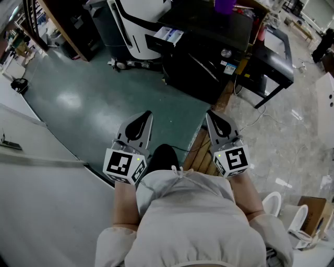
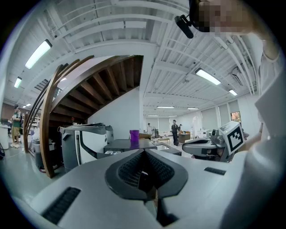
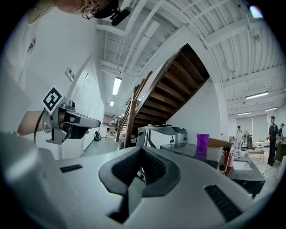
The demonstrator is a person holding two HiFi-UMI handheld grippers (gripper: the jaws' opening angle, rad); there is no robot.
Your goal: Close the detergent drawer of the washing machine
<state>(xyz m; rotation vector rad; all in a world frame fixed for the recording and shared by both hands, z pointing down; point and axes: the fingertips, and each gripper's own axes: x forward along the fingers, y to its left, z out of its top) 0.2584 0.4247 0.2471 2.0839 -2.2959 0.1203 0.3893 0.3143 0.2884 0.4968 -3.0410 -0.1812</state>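
Note:
The black washing machine [image 1: 206, 57] stands a few steps ahead at the top of the head view, with a purple cup [image 1: 224, 5] on its top. Its white detergent drawer [image 1: 168, 36] sticks out on the machine's left side. My left gripper [image 1: 146, 114] and right gripper [image 1: 210, 114] are held close to my body, side by side and pointing forward, far short of the machine. Both are shut with nothing between the jaws. In the left gripper view the shut left gripper [image 2: 144, 153] faces the machine's top [image 2: 125, 144] and the cup [image 2: 134, 135]. The right gripper [image 3: 140, 151] also faces the cup [image 3: 203, 139].
A large white and black printer [image 1: 138, 23] stands left of the washing machine. A black table [image 1: 274, 57] is to its right, and wooden boards [image 1: 201, 154] lie under my feet. A white wall [image 1: 31, 146] runs along my left. A wooden staircase [image 3: 178, 85] rises behind; people stand far off.

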